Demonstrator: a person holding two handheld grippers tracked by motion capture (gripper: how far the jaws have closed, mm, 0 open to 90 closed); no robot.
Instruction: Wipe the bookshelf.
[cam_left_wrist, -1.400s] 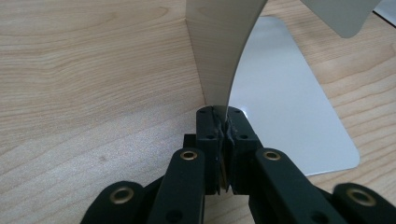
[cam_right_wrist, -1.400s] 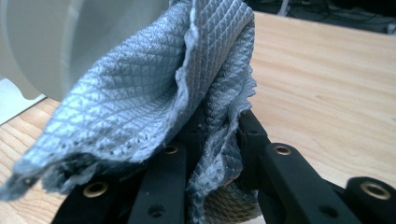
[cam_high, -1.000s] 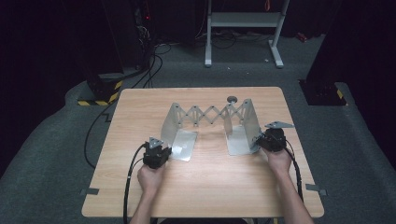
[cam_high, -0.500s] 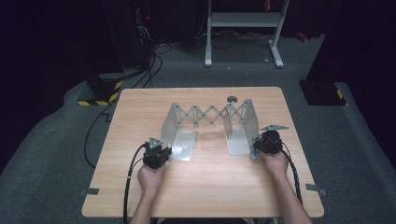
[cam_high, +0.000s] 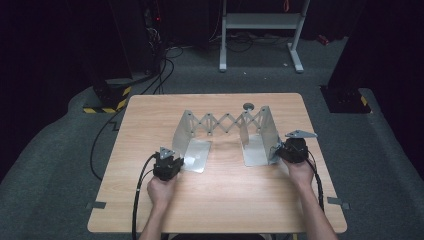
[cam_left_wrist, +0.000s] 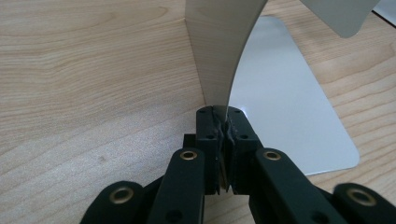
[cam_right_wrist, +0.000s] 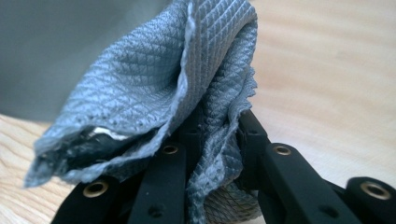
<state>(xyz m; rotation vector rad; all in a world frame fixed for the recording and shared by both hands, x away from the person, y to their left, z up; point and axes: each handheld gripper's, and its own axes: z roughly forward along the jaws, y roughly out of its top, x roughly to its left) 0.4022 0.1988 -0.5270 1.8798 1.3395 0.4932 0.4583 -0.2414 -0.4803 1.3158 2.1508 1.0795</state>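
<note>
My left gripper (cam_left_wrist: 225, 133) pinches the bookend (cam_left_wrist: 219, 51) steady; my right gripper (cam_right_wrist: 210, 140), clamped on the cloth (cam_right_wrist: 154, 93), should wipe with light, even strokes

**Background only: worktop and floor clutter**

Light wood-grain worktop (cam_high: 220, 200) is sitting on grey carpet (cam_high: 60, 165), which is spreading all round it. A small dark round knob (cam_high: 248, 106) is resting on the worktop near its far edge. Black cables (cam_high: 160, 70) are trailing over the carpet at far left, running toward dark equipment. A yellow-and-black striped base (cam_high: 107, 106) is sitting just off the worktop's far-left corner. A grey metal stand (cam_high: 260, 35) is standing well behind the worktop, its two feet planted on the carpet. Another dark base (cam_high: 347, 97) is sitting off the far-right corner. Small grey tape pieces (cam_high: 96, 205) are lying on the carpet beside both near corners.
</note>
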